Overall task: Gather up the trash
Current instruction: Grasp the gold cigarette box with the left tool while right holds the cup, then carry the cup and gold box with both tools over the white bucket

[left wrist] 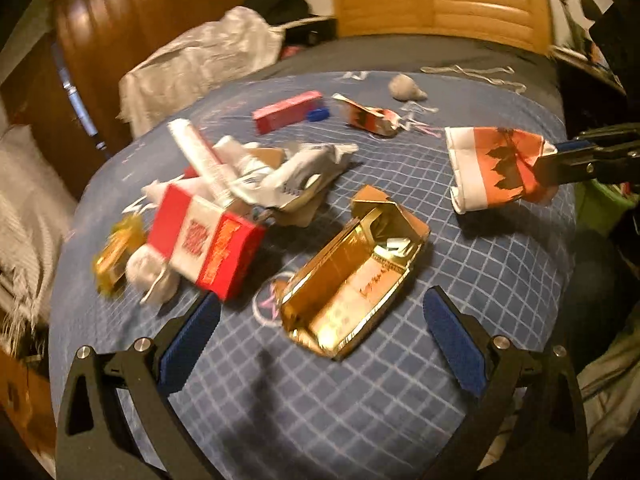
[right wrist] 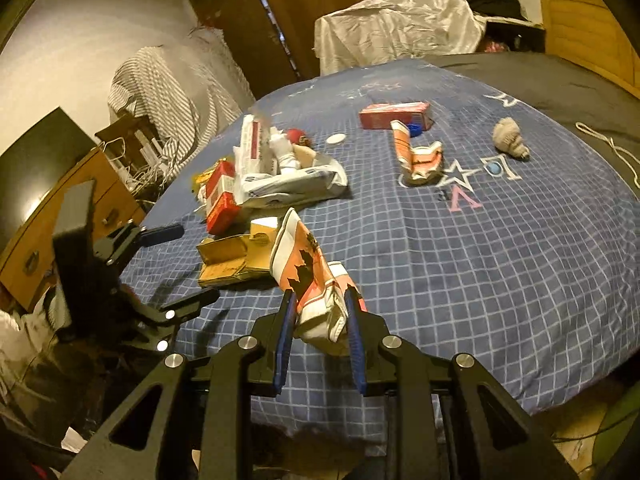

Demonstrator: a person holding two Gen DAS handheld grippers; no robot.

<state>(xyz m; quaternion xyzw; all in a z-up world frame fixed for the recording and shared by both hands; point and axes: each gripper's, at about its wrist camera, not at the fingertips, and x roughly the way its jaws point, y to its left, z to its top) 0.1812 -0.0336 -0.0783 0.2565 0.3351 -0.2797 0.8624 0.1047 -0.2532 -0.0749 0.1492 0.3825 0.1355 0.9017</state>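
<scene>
Trash lies on a bed with a blue checked cover (left wrist: 400, 216). My right gripper (right wrist: 320, 308) is shut on a crushed orange-and-white paper cup (right wrist: 316, 280) and holds it above the cover; the cup also shows in the left wrist view (left wrist: 496, 164) at the right. My left gripper (left wrist: 320, 316) is open and empty, its jaws on either side of a torn gold box (left wrist: 356, 276) just ahead. A red-and-white carton (left wrist: 208, 244), white wrappers (left wrist: 280, 172), a pink box (left wrist: 288, 112) and another crushed cup (left wrist: 372, 118) lie further on.
A grey wad (left wrist: 404, 87) and a white string (left wrist: 480, 74) lie near the wooden headboard (left wrist: 440, 0). A white-covered heap (left wrist: 200, 64) stands at the bed's far left. A wooden dresser (right wrist: 72, 216) stands beside the bed.
</scene>
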